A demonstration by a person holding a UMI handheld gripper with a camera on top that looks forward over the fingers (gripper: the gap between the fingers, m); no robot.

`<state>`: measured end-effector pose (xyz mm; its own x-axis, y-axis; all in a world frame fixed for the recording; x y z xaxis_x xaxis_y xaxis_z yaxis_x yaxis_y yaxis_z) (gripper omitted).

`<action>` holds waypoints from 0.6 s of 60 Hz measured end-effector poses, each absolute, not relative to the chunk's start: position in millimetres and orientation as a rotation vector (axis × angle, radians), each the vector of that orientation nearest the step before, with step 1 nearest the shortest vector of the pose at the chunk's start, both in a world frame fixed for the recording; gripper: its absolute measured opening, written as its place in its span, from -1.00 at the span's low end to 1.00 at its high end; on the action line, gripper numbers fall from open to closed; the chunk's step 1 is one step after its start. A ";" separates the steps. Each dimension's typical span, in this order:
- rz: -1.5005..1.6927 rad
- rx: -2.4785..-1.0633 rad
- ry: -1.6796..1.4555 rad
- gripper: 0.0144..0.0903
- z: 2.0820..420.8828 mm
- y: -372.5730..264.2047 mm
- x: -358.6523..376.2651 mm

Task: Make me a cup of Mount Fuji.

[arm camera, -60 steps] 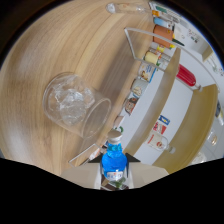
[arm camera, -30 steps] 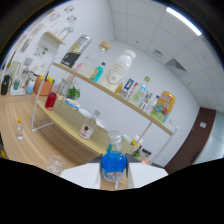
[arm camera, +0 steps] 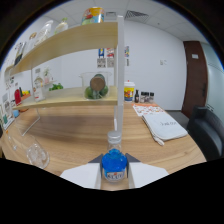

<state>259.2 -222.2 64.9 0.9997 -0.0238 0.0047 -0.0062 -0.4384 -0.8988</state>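
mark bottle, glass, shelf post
bottle (arm camera: 114, 167): gripper view, blue body, held between the jaws
glass (arm camera: 38, 153): gripper view, clear wall
shelf post (arm camera: 120, 75): gripper view, mid-height of the upright

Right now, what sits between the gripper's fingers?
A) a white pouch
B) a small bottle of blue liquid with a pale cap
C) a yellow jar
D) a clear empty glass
B: a small bottle of blue liquid stands between the fingers of the gripper, while the clear glass rests apart on the wooden table.
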 end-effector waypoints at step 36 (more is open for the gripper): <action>-0.008 -2.181 0.001 -0.38 18.5 -238.2 266.1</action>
<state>266.1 -238.2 18.5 1.0000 -0.0035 0.0056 0.0026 -0.5728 -0.8197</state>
